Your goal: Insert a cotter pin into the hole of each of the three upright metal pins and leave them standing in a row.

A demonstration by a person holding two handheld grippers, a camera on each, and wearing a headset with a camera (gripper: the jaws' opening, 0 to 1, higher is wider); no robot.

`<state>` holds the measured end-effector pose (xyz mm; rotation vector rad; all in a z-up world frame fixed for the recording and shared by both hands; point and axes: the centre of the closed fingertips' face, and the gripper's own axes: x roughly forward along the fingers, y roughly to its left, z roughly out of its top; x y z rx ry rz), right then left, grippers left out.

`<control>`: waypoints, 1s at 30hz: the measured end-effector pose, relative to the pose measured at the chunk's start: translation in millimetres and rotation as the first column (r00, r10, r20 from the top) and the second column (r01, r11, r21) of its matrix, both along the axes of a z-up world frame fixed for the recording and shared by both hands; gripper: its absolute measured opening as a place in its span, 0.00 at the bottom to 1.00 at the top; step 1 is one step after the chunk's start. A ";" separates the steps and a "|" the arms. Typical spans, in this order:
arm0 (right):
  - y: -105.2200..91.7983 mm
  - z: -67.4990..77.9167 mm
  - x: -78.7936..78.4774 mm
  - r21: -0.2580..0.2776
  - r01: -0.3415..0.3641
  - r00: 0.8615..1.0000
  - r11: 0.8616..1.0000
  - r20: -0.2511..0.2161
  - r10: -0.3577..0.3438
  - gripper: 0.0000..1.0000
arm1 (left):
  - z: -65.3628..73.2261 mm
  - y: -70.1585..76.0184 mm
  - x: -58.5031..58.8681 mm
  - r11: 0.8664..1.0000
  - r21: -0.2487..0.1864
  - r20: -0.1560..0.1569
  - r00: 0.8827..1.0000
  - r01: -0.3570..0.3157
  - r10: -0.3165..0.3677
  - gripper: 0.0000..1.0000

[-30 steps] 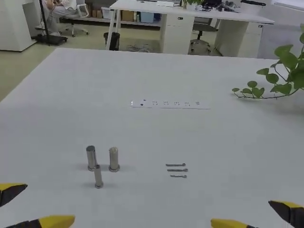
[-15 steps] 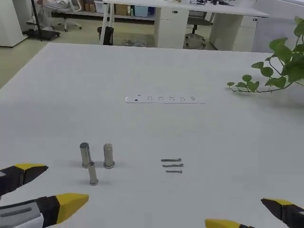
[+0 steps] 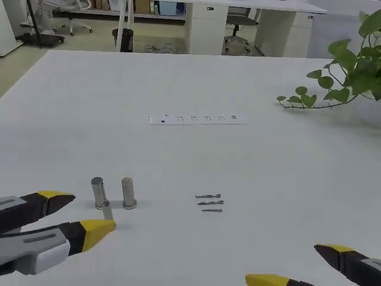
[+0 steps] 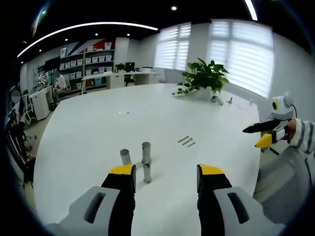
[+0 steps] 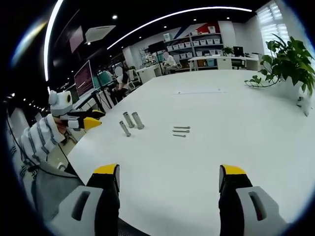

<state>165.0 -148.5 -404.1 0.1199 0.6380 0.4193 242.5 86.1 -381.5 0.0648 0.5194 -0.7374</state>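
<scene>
White benchtop (image 3: 256, 161) spreads open between upright metal pins (image 3: 127, 192) and cotter pins (image 3: 210, 202).

**Left gripper (image 3: 85, 211) moves in on metal pins (image 3: 127, 192)**

Vs 1 s ago, it has come fwd from the bottom-left corner of the head view. Lower yellow tip is now just beside the front pin (image 3: 107, 210), prev. well short of it. More of its grey body shows.

A long white power strip (image 3: 197, 120) lay flat on the broad white workbench (image 3: 286, 161). A green leafy plant (image 3: 351, 65) stood near its far right edge, one stem trailing over the surface. White office desks (image 3: 238, 18) stood beyond.
</scene>
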 end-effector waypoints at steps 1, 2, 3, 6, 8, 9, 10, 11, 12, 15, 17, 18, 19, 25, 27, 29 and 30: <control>0.3 0.1 -0.1 0.000 -0.001 1.000 1.000 0.000 0.001 0.81 | -0.4 -0.8 1.7 1.000 0.001 0.001 1.000 0.001 -0.001 0.47; 0.5 0.2 -0.2 0.000 -0.002 1.000 1.000 0.001 0.002 0.81 | -0.6 -1.6 3.3 1.000 0.002 0.005 1.000 0.002 -0.002 0.46; 0.9 0.2 -0.4 0.000 -0.002 1.000 1.000 0.001 0.002 0.81 | -0.9 -2.3 4.9 1.000 0.005 0.007 1.000 0.003 -0.003 0.46; 1.9 0.7 -0.8 0.000 -0.005 1.000 1.000 0.001 0.005 0.81 | -2.8 -4.1 10.8 1.000 0.008 0.011 1.000 0.001 -0.001 0.45; 2.6 1.3 -1.1 0.000 -0.007 1.000 1.000 0.001 0.007 0.81 | -4.0 -7.5 13.1 1.000 -0.004 0.005 1.000 0.011 -0.011 0.44; 3.2 1.5 -1.2 0.001 -0.010 1.000 1.000 0.001 0.010 0.81 | -7.0 -8.4 14.9 1.000 -0.007 -0.010 1.000 0.012 -0.012 0.44; 3.3 1.6 -1.2 0.000 -0.011 1.000 1.000 0.001 0.011 0.81 | -8.4 -8.8 16.1 1.000 0.002 -0.010 1.000 0.016 -0.016 0.44; 3.2 1.8 -1.1 -0.001 -0.011 1.000 1.000 0.001 0.011 0.81 | -9.9 -9.3 17.7 1.000 0.013 -0.009 1.000 0.021 -0.021 0.44; 3.5 2.4 -0.8 0.002 -0.010 1.000 1.000 0.004 0.010 0.81 | -10.8 -9.7 19.1 1.000 0.016 -0.011 1.000 0.021 -0.021 0.43; 4.1 3.4 0.0 0.015 -0.005 1.000 1.000 0.007 0.005 0.82 | -16.7 -13.5 23.7 0.999 0.016 -0.026 0.999 0.031 -0.030 0.40; 4.2 3.2 0.3 0.017 -0.005 1.000 1.000 0.006 0.005 0.82 | -21.3 -12.3 27.5 0.999 0.032 -0.026 0.999 0.023 -0.022 0.38; 4.4 3.5 0.4 0.019 -0.004 1.000 1.000 0.007 0.004 0.82 | -24.9 -11.5 29.9 0.999 0.042 -0.031 0.999 0.019 -0.018 0.38; 4.5 3.6 0.3 0.021 -0.003 1.000 1.000 0.007 0.003 0.82 | -26.6 -11.3 31.3 0.999 0.044 -0.033 0.999 0.014 -0.013 0.38; 4.0 2.4 -0.3 0.021 -0.004 1.000 1.000 0.003 0.004 0.81 | -41.5 -10.6 37.8 0.998 0.061 -0.059 0.998 0.005 -0.002 0.34; 3.8 2.6 -0.2 0.022 -0.004 1.000 1.000 0.003 0.004 0.81 | -43.8 -10.1 38.8 0.999 0.047 -0.077 0.997 -0.003 0.007 0.33; 3.1 2.7 0.0 0.018 -0.001 1.000 1.000 0.004 0.001 0.81 | -44.2 -8.6 41.9 0.999 0.039 -0.071 0.997 -0.020 0.023 0.31; 3.0 2.6 0.0 0.018 0.000 1.000 1.000 0.004 0.000 0.81 | -44.6 -8.5 42.6 0.999 0.035 -0.074 0.997 -0.023 0.025 0.30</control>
